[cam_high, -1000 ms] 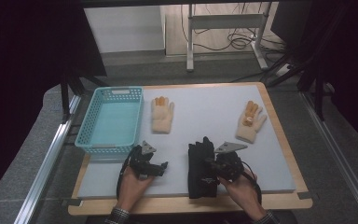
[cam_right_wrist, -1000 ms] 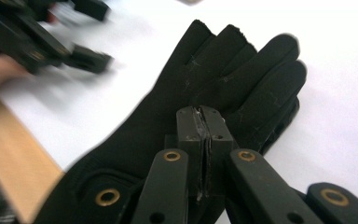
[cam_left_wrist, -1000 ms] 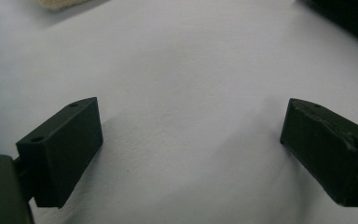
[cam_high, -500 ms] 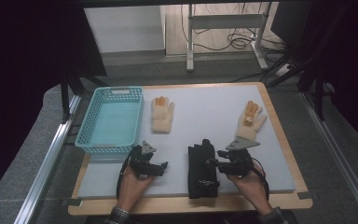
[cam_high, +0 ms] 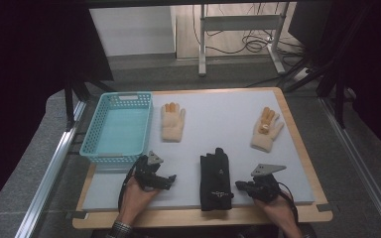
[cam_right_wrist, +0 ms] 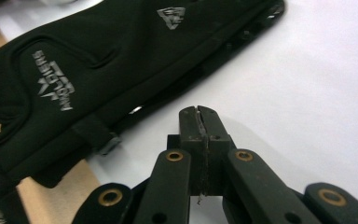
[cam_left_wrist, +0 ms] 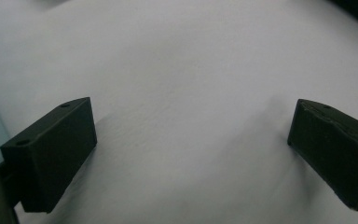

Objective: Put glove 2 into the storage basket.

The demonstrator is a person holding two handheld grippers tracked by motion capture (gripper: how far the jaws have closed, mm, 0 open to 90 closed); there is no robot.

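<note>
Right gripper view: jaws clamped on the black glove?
No. The right gripper has its jaws shut on nothing, beside the black glove on the table.

Lab, railed test table (cam_high: 297, 148), floor cables (cam_high: 248, 44)

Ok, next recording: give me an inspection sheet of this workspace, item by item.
Surface: pale grey mat on a wooden tabletop, flat.
Job's things: black gloves, stacked, at the front edge; turquoise basket at the left, nothing inside.
Clutter: cream glove beside the basket; cream glove with orange fingertips at the right.
Grippers: left gripper open over bare mat; right gripper shut on nothing, just right of the black gloves, its jaws having just closed.
Cables: black cable looping from the left gripper; cables on the floor behind the table.
Surroundings: grey metal stand, dark curtains.
</note>
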